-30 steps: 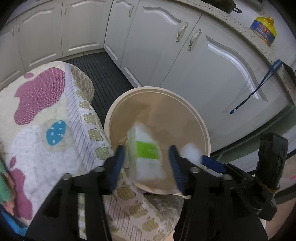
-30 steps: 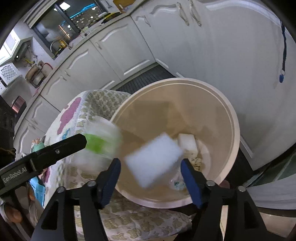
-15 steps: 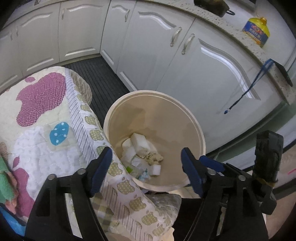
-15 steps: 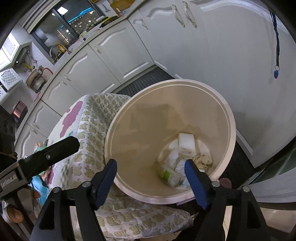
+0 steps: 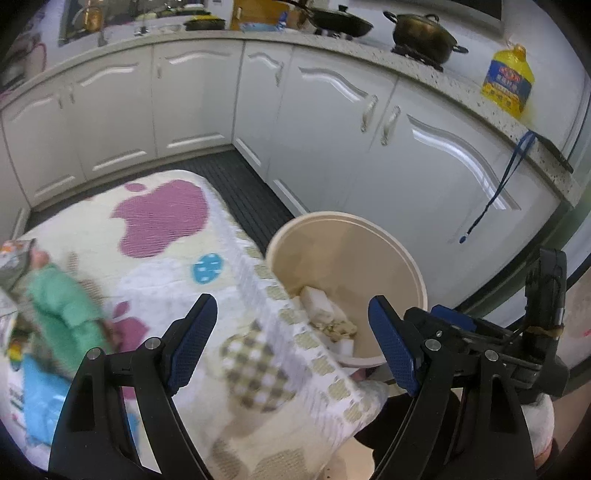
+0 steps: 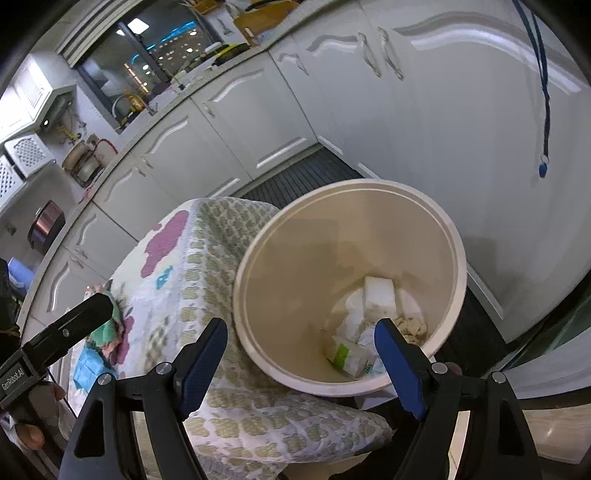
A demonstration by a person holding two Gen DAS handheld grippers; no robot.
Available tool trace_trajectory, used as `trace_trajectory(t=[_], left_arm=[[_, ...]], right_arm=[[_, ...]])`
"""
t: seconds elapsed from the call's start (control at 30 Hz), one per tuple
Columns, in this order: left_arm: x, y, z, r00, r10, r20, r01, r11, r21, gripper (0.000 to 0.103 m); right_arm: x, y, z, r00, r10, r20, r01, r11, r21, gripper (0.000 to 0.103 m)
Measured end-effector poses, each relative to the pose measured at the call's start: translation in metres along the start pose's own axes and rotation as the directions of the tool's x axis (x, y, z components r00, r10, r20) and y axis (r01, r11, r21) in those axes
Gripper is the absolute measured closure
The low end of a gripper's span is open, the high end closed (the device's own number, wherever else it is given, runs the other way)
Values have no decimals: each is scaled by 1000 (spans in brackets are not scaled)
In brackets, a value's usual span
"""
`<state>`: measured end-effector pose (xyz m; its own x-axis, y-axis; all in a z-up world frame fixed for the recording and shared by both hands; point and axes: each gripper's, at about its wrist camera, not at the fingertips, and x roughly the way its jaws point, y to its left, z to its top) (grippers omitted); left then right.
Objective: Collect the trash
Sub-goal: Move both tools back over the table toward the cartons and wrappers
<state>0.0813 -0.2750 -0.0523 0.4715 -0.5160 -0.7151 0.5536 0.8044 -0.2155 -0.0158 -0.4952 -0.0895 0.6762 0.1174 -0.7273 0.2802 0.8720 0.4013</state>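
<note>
A beige round trash bin (image 5: 402, 254) (image 6: 454, 236) stands on the floor beside a table under a patterned quilt (image 5: 159, 236) (image 6: 192, 288). In the bin lie a white foam block (image 6: 378, 295) (image 5: 316, 301), a green-and-white packet (image 6: 345, 354) and crumpled paper. My left gripper (image 5: 291, 343) is open and empty above the quilt's edge by the bin. My right gripper (image 6: 301, 362) is open and empty above the bin's near rim. A green cloth (image 5: 62, 310) and a blue item (image 5: 40, 391) lie on the quilt at the left.
White kitchen cabinets (image 5: 332, 140) (image 6: 443, 110) curve around behind the bin. A yellow oil bottle (image 5: 508, 83) and pots (image 5: 421, 35) stand on the counter. A blue lanyard (image 5: 495, 195) hangs from the counter edge. A dark ribbed mat (image 5: 243, 192) covers the floor.
Both grippers opened; the green-and-white packet and the white foam block dropped into the bin. The left gripper then swung back and left over the quilt.
</note>
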Motion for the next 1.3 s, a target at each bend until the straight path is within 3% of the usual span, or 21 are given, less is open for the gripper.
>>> trace_trajectory(t=[0.47,0.7,0.87,1.03,1.3], left_arm=[[-70,59,-31,996,72,61,-65,993,-101,19],[-112,111,-51,995,35,89,-13,973,-229,19],[-146,154,-70,987,123,100,-87,950,-301,19],[-166,186,-97,979,193,66,-159,926,-342,19],[-164,212,-146,986,166,-31,-165,917,-364,19]], right_arm=[[-9,77,-14,996,83,24,-79,985,-152,16],[-7,116,-22,993,120,11,-114,966,-230,15],[-4,144,-32,988,155,-19,-154,946,-285,15],[10,177,-47,967,233,-101,-253,911,-326,15],[38,229,-72,939,273,-209,-340,830,-442,15]])
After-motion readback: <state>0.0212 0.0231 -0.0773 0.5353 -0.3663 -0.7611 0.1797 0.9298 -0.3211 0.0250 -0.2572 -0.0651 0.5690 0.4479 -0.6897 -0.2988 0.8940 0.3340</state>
